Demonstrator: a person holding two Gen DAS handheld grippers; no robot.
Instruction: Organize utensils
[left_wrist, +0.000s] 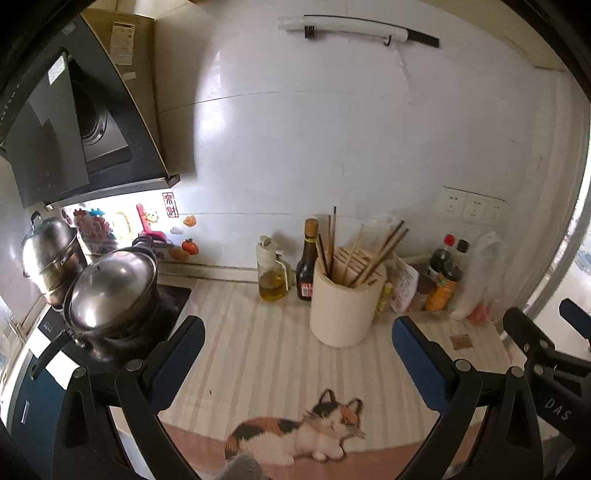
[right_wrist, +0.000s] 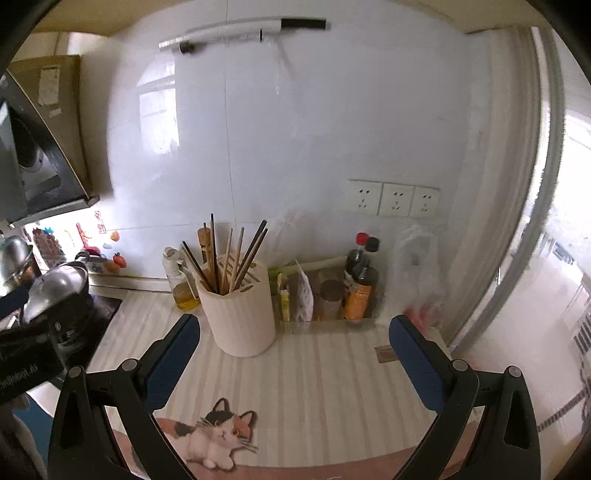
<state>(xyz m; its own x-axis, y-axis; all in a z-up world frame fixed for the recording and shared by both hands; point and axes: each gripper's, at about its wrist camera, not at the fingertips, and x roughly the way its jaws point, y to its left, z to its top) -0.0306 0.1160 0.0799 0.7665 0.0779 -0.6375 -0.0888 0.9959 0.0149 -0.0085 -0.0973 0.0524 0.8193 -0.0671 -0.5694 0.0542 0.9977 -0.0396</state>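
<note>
We are holding both tongs wide open and empty above the bench, which is wearing a smooth striped mat with a printed calico cat. The left tongs and the right tongs are showing matte black arms with flat blue pads. A cream, round ribbed holder is standing upright near the glossy white wall, and thin wooden chopsticks are leaning in it, fanning outward. Just beside it, a clear oil bottle and a dark glass bottle are standing.
</note>
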